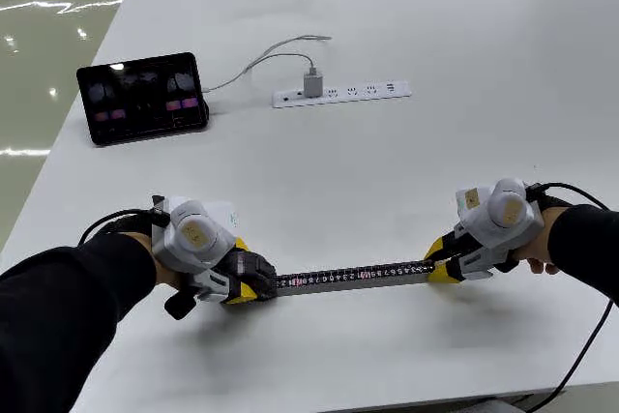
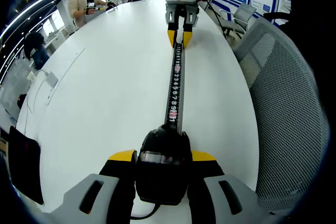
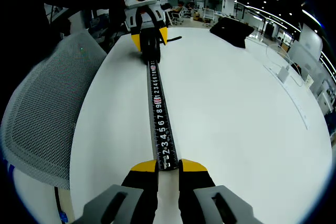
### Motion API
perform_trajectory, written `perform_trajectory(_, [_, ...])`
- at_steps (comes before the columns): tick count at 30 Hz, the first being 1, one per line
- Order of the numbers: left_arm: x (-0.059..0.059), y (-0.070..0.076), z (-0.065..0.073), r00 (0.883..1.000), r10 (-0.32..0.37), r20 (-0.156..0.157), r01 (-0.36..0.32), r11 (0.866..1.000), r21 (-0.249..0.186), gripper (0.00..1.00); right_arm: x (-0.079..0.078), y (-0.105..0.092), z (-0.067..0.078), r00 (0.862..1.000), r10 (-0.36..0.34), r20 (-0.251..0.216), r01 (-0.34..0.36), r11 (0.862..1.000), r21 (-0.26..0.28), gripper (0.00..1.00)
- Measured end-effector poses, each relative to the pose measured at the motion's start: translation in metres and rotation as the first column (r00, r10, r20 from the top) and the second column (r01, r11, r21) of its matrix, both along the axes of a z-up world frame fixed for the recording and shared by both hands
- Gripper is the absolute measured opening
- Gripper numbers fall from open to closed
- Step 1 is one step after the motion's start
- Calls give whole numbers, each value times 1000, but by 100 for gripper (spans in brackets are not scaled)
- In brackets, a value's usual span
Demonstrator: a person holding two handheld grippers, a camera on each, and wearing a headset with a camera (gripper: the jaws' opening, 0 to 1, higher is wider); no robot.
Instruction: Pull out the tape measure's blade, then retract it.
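Case point(image 1: 253, 273) is held down on the table point(image 1: 484, 65), on the person's side of the strip point(image 1: 340, 94) & just past its left end. It is clamped by the L gripper point(image 1: 244, 270), w/ one yellow tip pressed on each flank, as is seen in the left gripper view.

Blade point(image 1: 353, 277) is drawn out of the case & laid flat, numbers up. It lies nearer the person than the strip & approx parallel to it. Its free end is found just past the strip's right end, again on the person's side. That end is pinched by the R gripper point(image 1: 440, 260), jaws closed down to the blade's width w/ the end tucked btwn the yellow tips.

Key relation: the blade's long axis runs side to side, same way as the strip, straight from one gripper to the other. From the R gripper the case is dead ahead along the blade. From the L gripper the blade end is dead ahead.

Pull-out is judged done, or nearly so; retraction is judged to be next. For that, the R gripper would need to be brought toward the case along that same line, w/ the case kept pinned by the L gripper. Any drift off-axis could kink the blade, & an early release could let it whip back. Whether a lock is set on the case can't be told.
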State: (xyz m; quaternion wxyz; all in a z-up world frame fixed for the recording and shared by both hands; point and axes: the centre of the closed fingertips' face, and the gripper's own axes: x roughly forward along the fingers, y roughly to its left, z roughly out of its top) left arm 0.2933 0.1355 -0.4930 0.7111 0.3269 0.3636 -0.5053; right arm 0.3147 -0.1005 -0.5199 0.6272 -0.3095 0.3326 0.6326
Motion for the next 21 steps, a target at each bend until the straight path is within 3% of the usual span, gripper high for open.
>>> perform_trajectory(10, [1, -2, -1, 999, -21, 32, 20, 1000, 22, 33, 0, 1, -1, 1000, 0, 1, 0, 1000, -13, 12])
perform_trajectory(21, [0, -2, 0, 999, -33, 31, 32, 999, 30, 33, -1, 3, -2, 1000, 11, 23, -10, 998, -57, 12])
